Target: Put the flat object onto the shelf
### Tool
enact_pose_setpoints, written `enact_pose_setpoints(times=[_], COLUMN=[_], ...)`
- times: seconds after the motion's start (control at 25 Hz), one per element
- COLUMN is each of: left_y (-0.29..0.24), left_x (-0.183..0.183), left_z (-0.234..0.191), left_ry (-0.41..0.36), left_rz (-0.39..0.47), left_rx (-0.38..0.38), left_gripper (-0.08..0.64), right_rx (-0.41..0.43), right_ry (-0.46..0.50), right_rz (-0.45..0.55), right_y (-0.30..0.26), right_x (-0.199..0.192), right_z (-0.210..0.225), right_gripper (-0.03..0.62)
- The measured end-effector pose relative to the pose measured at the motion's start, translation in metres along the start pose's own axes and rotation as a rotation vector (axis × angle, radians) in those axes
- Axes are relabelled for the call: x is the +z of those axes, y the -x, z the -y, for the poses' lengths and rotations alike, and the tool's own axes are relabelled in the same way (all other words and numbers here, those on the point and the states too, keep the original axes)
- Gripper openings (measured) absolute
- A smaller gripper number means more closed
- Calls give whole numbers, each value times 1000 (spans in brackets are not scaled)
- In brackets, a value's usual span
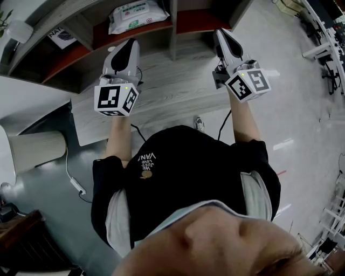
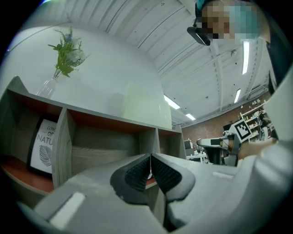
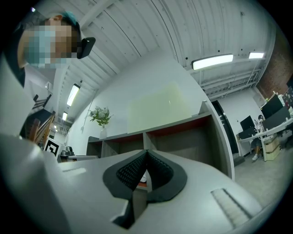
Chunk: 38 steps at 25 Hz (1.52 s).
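Note:
In the head view a flat white packet lies on the red board of the shelf, in the middle compartment. My left gripper hovers just in front of that compartment, below the packet. My right gripper points at the compartment to the right. Both are shut with nothing between the pads. In the left gripper view the ribbed pads meet in front of the shelf's divider. The right gripper view shows its pads pressed together the same way.
A framed print leans in the left compartment. A vase of flowers stands on top of the shelf. A grey wood-look panel lies under the grippers. A beige cylinder and a cable are at the left.

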State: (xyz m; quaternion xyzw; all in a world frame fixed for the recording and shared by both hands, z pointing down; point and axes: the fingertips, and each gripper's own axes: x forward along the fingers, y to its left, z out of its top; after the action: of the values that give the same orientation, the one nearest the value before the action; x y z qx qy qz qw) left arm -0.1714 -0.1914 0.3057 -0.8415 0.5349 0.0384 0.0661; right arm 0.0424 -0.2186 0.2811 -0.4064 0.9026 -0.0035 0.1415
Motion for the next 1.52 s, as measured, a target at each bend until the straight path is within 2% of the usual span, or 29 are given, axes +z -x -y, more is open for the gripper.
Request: enact_pose_setpoints(times=[0.88, 1.52], left_y=[19, 28], left_x=[-49, -66], left_z=[6, 8], left_ry=[94, 113], left_rz=[-74, -110], left_rx=[15, 16], left_gripper=[2, 2], right_rx=[-29, -48], right_ry=[-69, -80], right_rz=[-99, -152], right_y=[10, 21], right_x=[-54, -74], right_z=[-2, -4], right_gripper=[2, 0])
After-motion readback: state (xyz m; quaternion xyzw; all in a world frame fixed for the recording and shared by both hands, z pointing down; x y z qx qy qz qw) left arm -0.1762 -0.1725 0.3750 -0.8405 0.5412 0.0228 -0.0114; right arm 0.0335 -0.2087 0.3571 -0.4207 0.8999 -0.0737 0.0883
